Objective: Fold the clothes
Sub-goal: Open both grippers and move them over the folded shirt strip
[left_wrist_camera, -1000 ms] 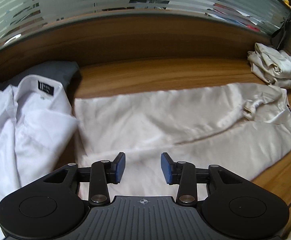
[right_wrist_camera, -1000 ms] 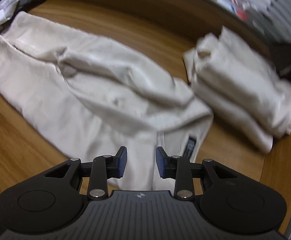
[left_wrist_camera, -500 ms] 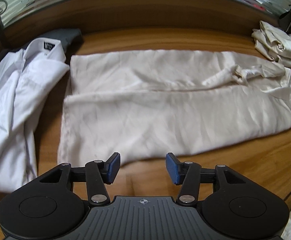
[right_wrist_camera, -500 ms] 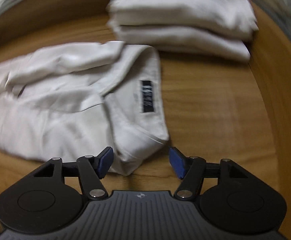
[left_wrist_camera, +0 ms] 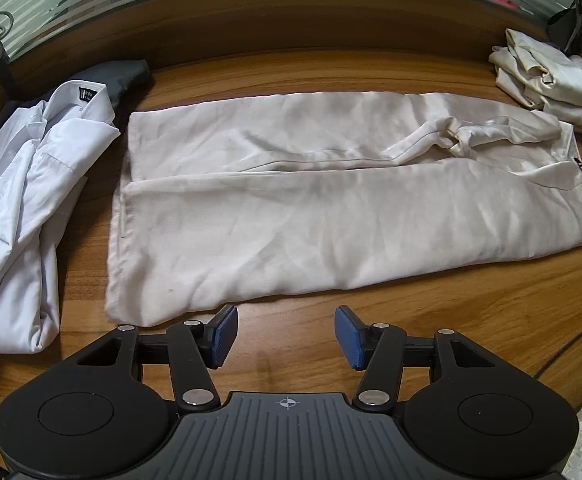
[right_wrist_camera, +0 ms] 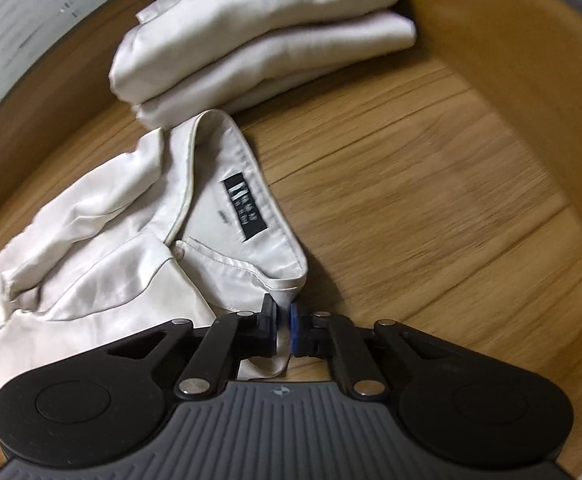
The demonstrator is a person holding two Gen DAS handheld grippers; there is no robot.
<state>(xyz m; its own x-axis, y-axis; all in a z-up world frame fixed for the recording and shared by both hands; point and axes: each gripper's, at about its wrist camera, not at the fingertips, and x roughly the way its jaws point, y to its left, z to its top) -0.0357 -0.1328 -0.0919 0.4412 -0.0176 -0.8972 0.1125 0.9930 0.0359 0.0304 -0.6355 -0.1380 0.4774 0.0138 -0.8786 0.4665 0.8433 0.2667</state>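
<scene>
Wooden surface (left_wrist_camera: pixel 431 320) carries a cream shirt (left_wrist_camera: pixel 331 216) spread flat, sides folded in. Right claw (right_wrist_camera: pixel 284 322) is closing, its pads pinching the collar-end corner, probably to lift it over. Left claw (left_wrist_camera: pixel 285 336) hangs released beside the hem, nothing between its pads.

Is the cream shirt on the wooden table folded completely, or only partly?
Partly: the cream satin shirt lies long, sides folded inward, collar showing.
</scene>
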